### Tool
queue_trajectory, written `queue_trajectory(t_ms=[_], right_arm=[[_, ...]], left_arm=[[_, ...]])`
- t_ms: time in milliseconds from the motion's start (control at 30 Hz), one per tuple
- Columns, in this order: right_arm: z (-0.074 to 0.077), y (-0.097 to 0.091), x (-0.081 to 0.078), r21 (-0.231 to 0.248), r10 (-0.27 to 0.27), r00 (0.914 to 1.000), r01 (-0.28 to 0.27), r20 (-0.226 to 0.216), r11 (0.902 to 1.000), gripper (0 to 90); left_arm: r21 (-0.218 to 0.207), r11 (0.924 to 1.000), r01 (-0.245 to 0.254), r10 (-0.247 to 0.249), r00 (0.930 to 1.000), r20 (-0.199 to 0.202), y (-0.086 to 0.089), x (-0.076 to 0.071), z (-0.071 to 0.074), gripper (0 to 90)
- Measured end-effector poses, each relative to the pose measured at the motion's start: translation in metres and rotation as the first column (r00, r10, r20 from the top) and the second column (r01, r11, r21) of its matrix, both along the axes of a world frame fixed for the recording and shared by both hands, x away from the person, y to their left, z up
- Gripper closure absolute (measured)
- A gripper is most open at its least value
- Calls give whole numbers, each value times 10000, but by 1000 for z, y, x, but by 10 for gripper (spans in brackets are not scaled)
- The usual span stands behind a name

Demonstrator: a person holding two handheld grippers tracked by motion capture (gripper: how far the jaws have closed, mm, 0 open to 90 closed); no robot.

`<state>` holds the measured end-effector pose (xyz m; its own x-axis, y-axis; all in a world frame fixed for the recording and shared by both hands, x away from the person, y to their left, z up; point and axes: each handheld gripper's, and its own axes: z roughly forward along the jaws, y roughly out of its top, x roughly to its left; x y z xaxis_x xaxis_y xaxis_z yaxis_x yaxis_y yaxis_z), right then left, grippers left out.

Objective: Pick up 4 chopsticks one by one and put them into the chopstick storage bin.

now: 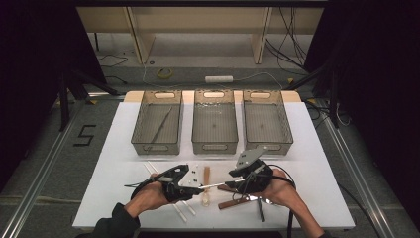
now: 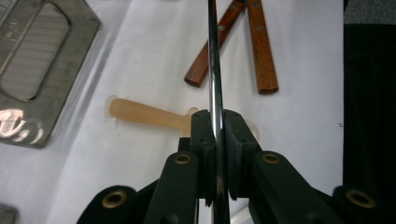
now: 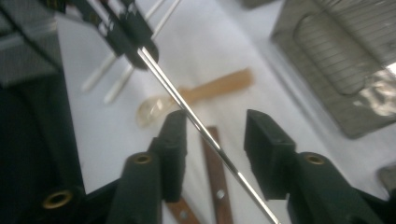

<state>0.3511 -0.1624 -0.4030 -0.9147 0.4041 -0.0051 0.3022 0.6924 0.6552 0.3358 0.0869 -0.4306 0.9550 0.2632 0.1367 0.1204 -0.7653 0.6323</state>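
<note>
The high view looks forward and down over the bench from well behind both hand-held grippers, while each gripper view peers closely along its own jaws, sharing the metal rod and wooden handles just ahead.

A thin, glossy metal rod is seen pressed between the matt black pads of the left gripper. Below the rod, 2 smooth brown wooden handles with metal rivets and a translucent, amber plastic spoon are seen on the matt white tabletop. Beside them, a grey, ribbed plastic bin is seen.
</note>
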Motion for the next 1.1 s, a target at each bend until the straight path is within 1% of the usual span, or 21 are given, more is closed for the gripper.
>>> queue_trajectory(t_ms=[67, 167, 233, 267, 300, 367, 400, 433, 500, 533, 567, 633, 733, 767, 800, 833, 867, 900, 967, 1000, 1100], right_arm=[[4, -4, 1, 431, -355, 9994, 356, -36, 9984, 533], [6, -8, 1, 587, -846, 9963, 835, 169, 9948, 460], [6, -11, 0, 727, -1123, 9931, 1098, 323, 9913, 433], [6, -13, -1, 875, -1283, 9910, 1246, 383, 9883, 424], [6, -15, -2, 1035, -1449, 9884, 1396, 456, 9848, 419], [6, -19, -3, 1315, -1630, 9853, 1552, 514, 9791, 406], [6, -22, -3, 1374, -1643, 9852, 1563, 493, 9781, 398], [6, -24, -3, 1363, -1689, 9848, 1619, 416, 9773, 390], [4, -29, -3, 1402, -1809, 9828, 1741, 373, 9747, 387], [3, -31, -3, 1424, -1863, 9820, 1803, 299, 9733, 386], [2, -33, -3, 1400, -1971, 9798, 1908, 327, 9716, 383], [-1, -37, -4, 1349, -2159, 9761, 2109, 235, 9682, 379], [-6, -42, -5, 1200, -2554, 9668, 2528, 67, 9600, 376], [-8, -44, -6, 1194, -2648, 9643, 2629, -1, 9574, 376], [-10, -46, -7, 1182, -2748, 9615, 2731, -21, 9547, 377], [-11, -47, -7, 1194, -2807, 9598, 2792, -48, 9528, 376], [-13, -48, -7, 1169, -2847, 9586, 2836, -82, 9518, 376], [-14, -49, -7, 1176, -2912, 9566, 2904, -100, 9497, 375], [-17, -51, -8, 1256, -2992, 9541, 2982, -112, 9462, 373], [-18, -51, -9, 1304, -3035, 9528, 3022, -103, 9443, 373], [-22, -53, -10, 1475, -3146, 9491, 3131, -138, 9382, 362]], left_arm=[[-70, 9995, -312, 311, 9995, -55, 3, 3, 0, 831], [-176, 9968, -776, 775, 9970, -46, 7, 6, 2, 831], [-303, 9936, -1089, 1086, 9940, -99, 9, 8, 3, 832], [-396, 9917, -1222, 1217, 9924, -166, 11, 9, 4, 832], [-453, 9895, -1371, 1365, 9905, -143, 12, 11, 4, 832], [-693, 9830, -1702, 1694, 9854, -182, 16, 13, 5, 832], [-901, 9786, -1849, 1838, 9828, -207, 18, 13, 6, 832], [-1055, 9744, -1984, 1964, 9801, -297, 20, 14, 7, 832], [-1174, 9664, -2286, 2272, 9735, -253, 23, 15, 8, 832], [-1242, 9627, -2402, 2382, 9707, -312, 24, 16, 9, 832], [-1331, 9593, -2489, 2454, 9685, -427, 26, 17, 9, 832], [-1554, 9483, -2768, 2718, 9609, -529, 28, 18, 9, 832], [-1678, 9332, -3177, 3118, 9482, -609, 31, 20, 10, 832], [-1721, 9295, -3261, 3197, 9453, -643, 32, 20, 10, 832], [-1788, 9271, -3293, 3225, 9442, -667, 34, 21, 10, 832], [-1837, 9232, -3376, 3296, 9413, -735, 35, 22, 10, 832], [-1822, 9217, -3426, 3344, 9395, -749, 36, 22, 11, 832], [-1789, 9223, -3426, 3346, 9394, -743, 37, 23, 11, 832], [-1862, 9177, -3510, 3423, 9363, -780, 39, 23, 11, 832], [-1911, 9146, -3564, 3480, 9343, -770, 40, 24, 11, 832], [-2007, 9030, -3798, 3704, 9251, -838, 46, 26, 13, 832]])
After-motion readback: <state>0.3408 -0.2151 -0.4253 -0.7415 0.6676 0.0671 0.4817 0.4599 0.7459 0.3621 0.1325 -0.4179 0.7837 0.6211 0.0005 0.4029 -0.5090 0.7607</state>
